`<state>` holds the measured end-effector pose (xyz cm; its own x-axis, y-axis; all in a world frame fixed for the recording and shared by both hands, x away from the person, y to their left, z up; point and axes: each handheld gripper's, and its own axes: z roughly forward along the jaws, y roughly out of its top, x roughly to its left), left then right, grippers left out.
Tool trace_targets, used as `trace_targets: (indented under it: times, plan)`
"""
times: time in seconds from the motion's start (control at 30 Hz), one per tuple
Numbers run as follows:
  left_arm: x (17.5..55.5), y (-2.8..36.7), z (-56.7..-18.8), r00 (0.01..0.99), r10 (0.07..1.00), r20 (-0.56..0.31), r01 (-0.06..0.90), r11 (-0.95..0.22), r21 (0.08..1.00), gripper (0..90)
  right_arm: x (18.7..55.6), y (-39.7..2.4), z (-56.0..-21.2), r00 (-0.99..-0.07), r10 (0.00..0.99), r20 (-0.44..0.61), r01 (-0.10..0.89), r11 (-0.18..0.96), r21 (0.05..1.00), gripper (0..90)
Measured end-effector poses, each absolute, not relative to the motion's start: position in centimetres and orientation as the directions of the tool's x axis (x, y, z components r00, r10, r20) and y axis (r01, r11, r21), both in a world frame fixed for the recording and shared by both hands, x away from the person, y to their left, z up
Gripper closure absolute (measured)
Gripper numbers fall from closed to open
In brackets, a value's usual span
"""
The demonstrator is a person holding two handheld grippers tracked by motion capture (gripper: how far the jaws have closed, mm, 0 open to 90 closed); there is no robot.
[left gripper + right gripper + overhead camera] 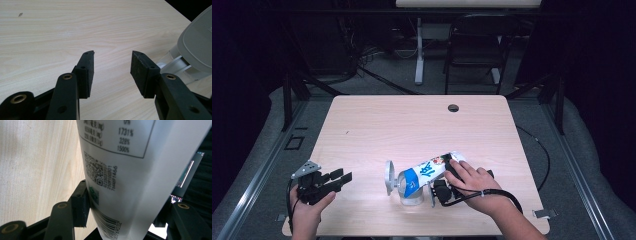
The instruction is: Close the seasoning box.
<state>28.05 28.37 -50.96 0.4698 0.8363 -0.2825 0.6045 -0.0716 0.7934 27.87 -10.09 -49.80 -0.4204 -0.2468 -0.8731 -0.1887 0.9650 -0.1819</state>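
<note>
Found a white-and-blue carton [428, 171] lying tilted near the front middle of the wooden table [412, 120], its lower end pointed into a clear cup [411, 192] with a grey lid [389, 177] standing open at the cup's left. Observed the right gripper [443, 186] just right of the cup, beneath the person's right hand [472, 181], which rested over the carton's upper end. In the right gripper view, noted the carton [130, 170] filling the gap between the black jaws, the left pad [80, 206] pressed against its printed side; far pad mostly hidden behind the carton, so contact there probably made, not confirmed. Jaws spread wide around the pack. Found the left gripper [343, 178] well apart at the table's front left edge, held in the left hand [309, 210]. In the left gripper view, saw its jaws parted with bare tabletop between them and nothing gripped, the grey lid [197, 47] off to the right.
</note>
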Motion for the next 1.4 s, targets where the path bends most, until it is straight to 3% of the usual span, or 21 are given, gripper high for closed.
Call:
trace_targets:
  times: [1.4]
  plan:
    - [28.09, 28.46, -51.09, 0.465, 0.838, -0.285, 0.609, -0.069, 0.790, 54.2, 27.82, -9.88, -49.59, -0.407, -0.278, -0.870, -0.185, 0.958, -0.219, 44.5]
